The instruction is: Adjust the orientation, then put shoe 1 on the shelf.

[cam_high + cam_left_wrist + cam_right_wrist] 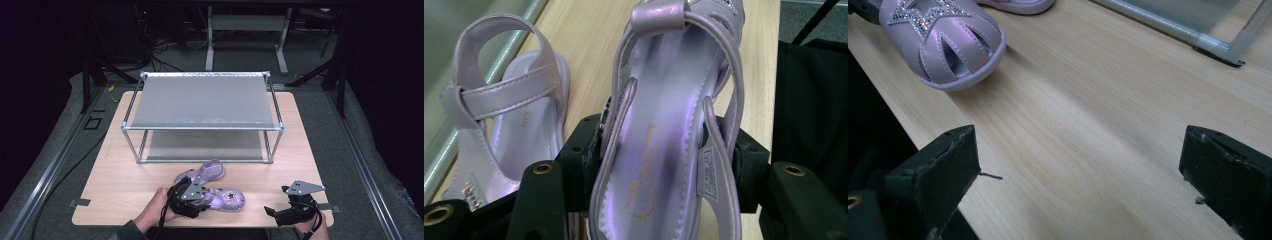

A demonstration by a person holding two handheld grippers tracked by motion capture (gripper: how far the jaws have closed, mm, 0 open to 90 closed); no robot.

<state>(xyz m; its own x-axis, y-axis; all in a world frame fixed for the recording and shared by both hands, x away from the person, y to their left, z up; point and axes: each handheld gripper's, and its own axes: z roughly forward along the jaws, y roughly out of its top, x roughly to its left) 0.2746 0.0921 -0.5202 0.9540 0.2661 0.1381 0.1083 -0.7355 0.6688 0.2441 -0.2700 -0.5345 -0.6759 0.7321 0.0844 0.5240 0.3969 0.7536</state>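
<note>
High view: L tongs (192,197) clamped on near lilac sandal (225,198), worktop (280,172) front edge; 2nd sandal (207,172) touching | L gripper view: grip on soft heel sides, may slip | R gripper view: R tongs (1078,180) apart, idle.

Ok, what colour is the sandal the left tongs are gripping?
Shiny pale lilac sandal, with a gold print on its insole; the left gripper view shows it best.

Two lilac sandals (227,198) (209,172), one metal rack (202,100), two hand-held grippers (197,196) (287,207)
</note>
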